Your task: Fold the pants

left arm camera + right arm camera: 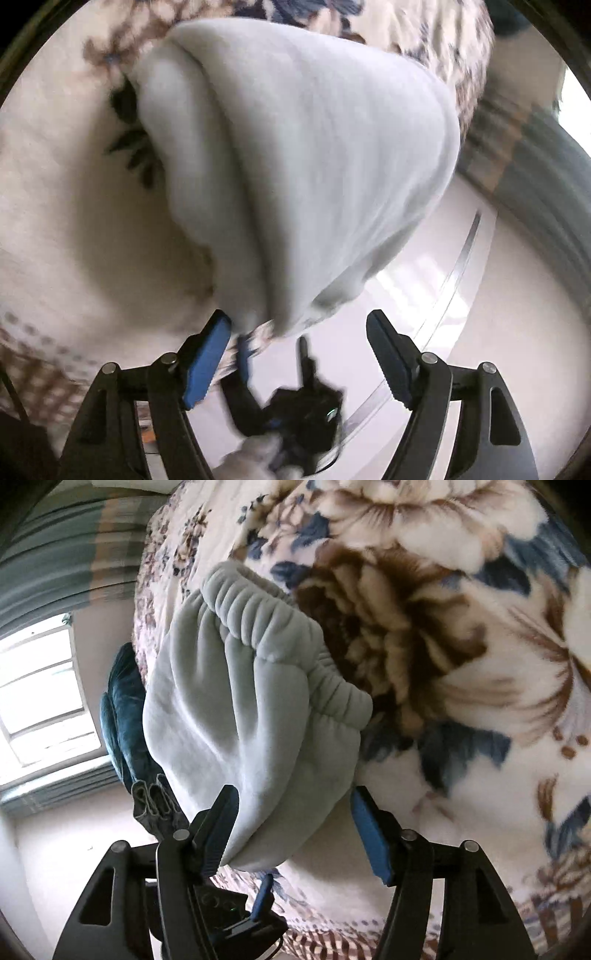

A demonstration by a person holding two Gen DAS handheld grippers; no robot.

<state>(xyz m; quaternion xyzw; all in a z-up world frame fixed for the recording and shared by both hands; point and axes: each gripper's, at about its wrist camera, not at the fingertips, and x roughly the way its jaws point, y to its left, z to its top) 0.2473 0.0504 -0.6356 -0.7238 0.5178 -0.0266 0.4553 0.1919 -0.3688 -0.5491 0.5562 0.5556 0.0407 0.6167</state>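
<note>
A: Left wrist view; the left gripper stands with its jaws spread, the blue pads apart; the pale grey pants lie just ahead of the fingertips, a folded bundle on the floral blanket. Does either pad press the cloth?

B: Not visibly; the near tip of the bundle reaches the gap beside the left finger, but nothing is pinched; motion blur hides whether it touches. Below and between the jaws the right gripper shows as a blurred dark shape.

A: Right wrist view; the right gripper is likewise spread; the pants sit between and ahead of its fingers, the gathered elastic waistband at the far end, the rounded fold nearest the tool.

B: The fold hangs against the left pad; the right pad stands clear of it; so the cloth is between the jaws and not gripped.

A: Why both tools at one end?

B: Probably because the bundle's near edge overhangs the bed's side, toward the pale floor; holding there would let the fold be squared or doubled once more. Judged state: largely folded; a slack edge could slip if closed on unevenly.

A: Beyond the bundle, leftward: a window and dark teal cloth.
</note>
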